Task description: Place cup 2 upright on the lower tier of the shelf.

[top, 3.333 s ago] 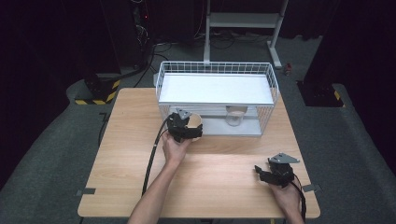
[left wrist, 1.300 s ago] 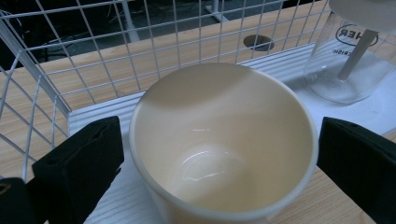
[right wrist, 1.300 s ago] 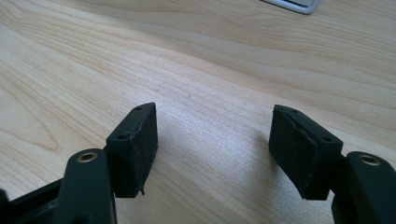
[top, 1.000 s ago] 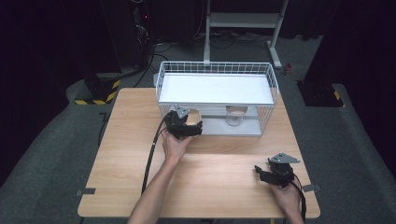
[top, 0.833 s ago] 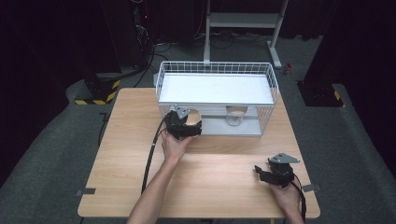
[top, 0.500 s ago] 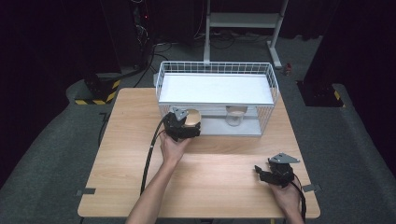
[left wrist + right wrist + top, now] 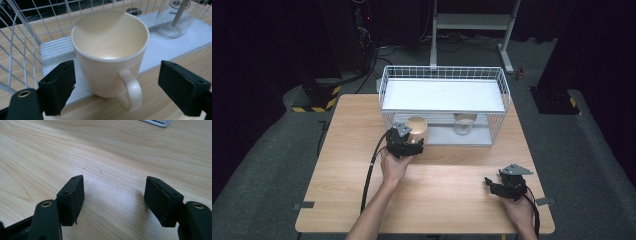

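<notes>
Cream mug (image 7: 110, 53) stands upright at the wire basket's (image 7: 388, 100) open front edge, handle toward six o'clock, between the left gripper's (image 7: 125, 92) jaws, which have just been closing yet sit clear of its sides. At four o'clock on the table (image 7: 347, 150), the right gripper (image 7: 113, 200) rests part-open, holding nothing.

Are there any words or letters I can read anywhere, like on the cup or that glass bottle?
"ER": the end of a word in a round label on the glass bottle, cut off by the picture's top edge; the rest can't be read.
Mug: plain cream, no words.
Wire basket and table: no words or signs.
Yellow-and-black striped block on the floor: warning stripes, no letters.
</notes>
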